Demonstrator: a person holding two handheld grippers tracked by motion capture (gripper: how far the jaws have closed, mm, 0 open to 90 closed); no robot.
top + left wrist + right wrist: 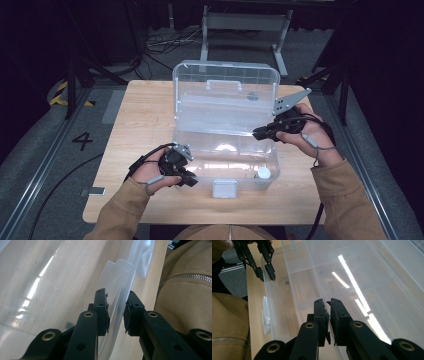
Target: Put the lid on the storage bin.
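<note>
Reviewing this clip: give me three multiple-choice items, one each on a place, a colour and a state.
1. Where is the left tool? A at the clear box's near-left corner; B on the lid's handle; C off the table.
2. The person's sleeves are: A red; B tan; C blue.
3. The lid is: A shut; B removed; C open, standing upright.

Key: 1 A, its jaws flank that corner's wall; 2 B, both forearms show tan fabric; 3 C, it rises behind the box's open body.
</note>
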